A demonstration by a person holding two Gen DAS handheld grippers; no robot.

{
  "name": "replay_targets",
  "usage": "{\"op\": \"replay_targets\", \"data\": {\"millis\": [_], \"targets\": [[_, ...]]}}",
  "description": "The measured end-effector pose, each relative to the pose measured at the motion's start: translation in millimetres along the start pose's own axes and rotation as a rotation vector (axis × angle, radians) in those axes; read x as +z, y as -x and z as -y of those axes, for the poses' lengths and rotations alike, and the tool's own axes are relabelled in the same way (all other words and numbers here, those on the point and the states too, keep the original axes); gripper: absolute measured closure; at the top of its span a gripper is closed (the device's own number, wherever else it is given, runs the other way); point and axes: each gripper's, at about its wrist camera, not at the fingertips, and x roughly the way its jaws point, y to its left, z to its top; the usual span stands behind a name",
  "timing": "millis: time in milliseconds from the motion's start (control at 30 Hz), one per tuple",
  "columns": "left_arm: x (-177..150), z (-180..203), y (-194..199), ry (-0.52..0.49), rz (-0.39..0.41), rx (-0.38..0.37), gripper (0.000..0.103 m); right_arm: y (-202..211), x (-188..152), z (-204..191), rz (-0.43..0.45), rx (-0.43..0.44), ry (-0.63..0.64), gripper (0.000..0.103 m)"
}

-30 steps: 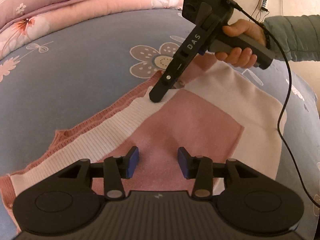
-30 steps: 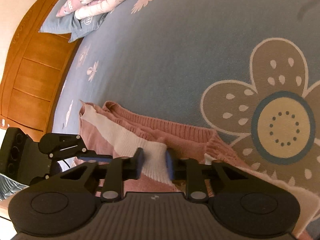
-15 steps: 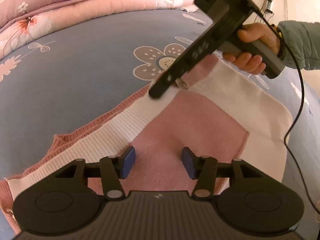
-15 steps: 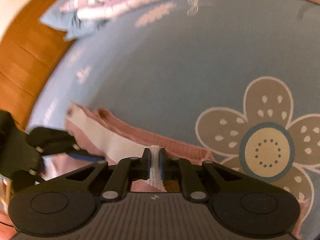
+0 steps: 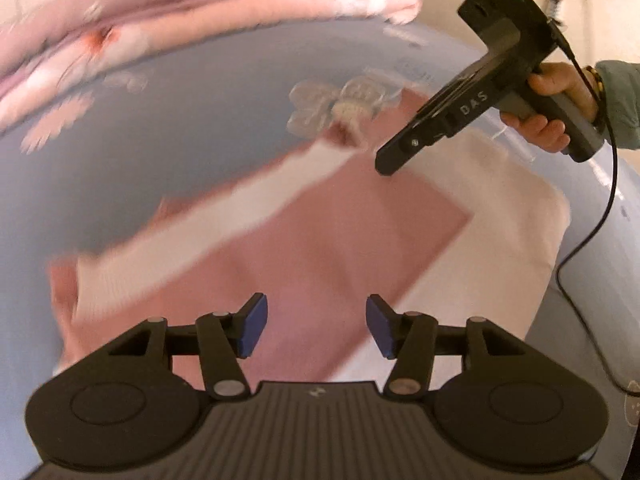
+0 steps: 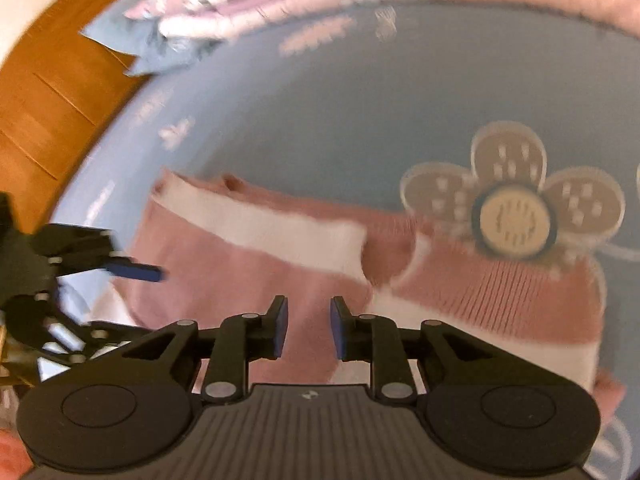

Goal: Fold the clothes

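The right gripper (image 5: 390,160) bears the letters "DAS" on its side.

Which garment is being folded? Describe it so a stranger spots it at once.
Start at the bed with the blue-grey sheet printed with big brown flowers. Just below one flower lies a knitted sweater, partly folded. It is the only garment there, dusty pink with broad cream-white bands, unlike the floral pink quilt piled at the far edge.

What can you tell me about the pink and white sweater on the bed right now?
The sweater is a ribbed knit in pink with cream-white bands, lying folded and flat on the blue flowered bedsheet. A white-banded flap lies across its pink middle. Neither tool holds it: the left tool hangs open above it, and the right tool is opening with nothing between its pads.
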Motion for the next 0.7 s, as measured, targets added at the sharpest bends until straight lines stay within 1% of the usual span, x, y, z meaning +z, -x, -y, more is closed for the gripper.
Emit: {"op": "replay_targets", "data": {"millis": [33, 67, 133, 200, 233, 267, 300, 367, 433, 467, 533, 567, 700], "targets": [[-8.9, -1.8, 0.7, 0.030, -0.019, 0.011, 0.048, -6.0, -1.0, 2.7, 0.016, -0.021, -0.013, 0.077], [-17.8, -2.6, 2.1, 0.056, -0.031, 0.017, 0.047, -10.5, 0.6, 6.9, 0.039, -0.023, -0.045, 0.077], [-31.9, -3.4, 6.0, 0.087, -0.049, 0.039, 0.046, -13.5, 8.9, 15.2, 0.064, -0.003, -0.129, 0.077], [-36.5, -4.5, 16.5, 0.126, -0.048, 0.054, 0.046, -7.4, 14.4, 9.4, 0.080, -0.012, -0.115, 0.074], [-37.4, -8.2, 23.4, 0.153, -0.032, 0.070, 0.046, -0.5, 15.7, 4.3, 0.086, -0.013, -0.100, 0.072], [-37.2, -14.4, 32.0, 0.186, -0.001, 0.099, 0.046, 6.1, 15.1, 0.5, 0.088, -0.011, -0.096, 0.066], [-37.2, -21.3, 39.9, 0.221, 0.031, 0.130, 0.046, 12.5, 13.7, -2.2, 0.096, -0.008, -0.100, 0.063], [-39.4, -44.4, 47.2, 0.322, 0.081, 0.210, 0.049, 27.2, 7.2, -4.9, 0.114, -0.018, -0.117, 0.063], [-42.8, -69.0, 45.5, 0.430, 0.088, 0.276, 0.061, 37.1, -0.4, -7.4, 0.138, -0.039, -0.155, 0.063], [-46.5, -80.9, 41.8, 0.480, 0.074, 0.294, 0.061, 39.5, -4.1, -8.8, 0.145, -0.043, -0.176, 0.063], [-55.4, -93.6, 37.4, 0.550, 0.059, 0.299, 0.061, 49.3, -14.2, -6.5, 0.166, -0.074, -0.223, 0.063], [-57.6, -95.6, 36.8, 0.566, 0.059, 0.293, 0.061, 54.3, -19.1, -4.3, 0.172, -0.082, -0.242, 0.063], [-63.2, -92.1, 31.5, 0.582, 0.055, 0.271, 0.061, 70.0, -40.1, 5.0, 0.186, -0.121, -0.297, 0.063]]}}
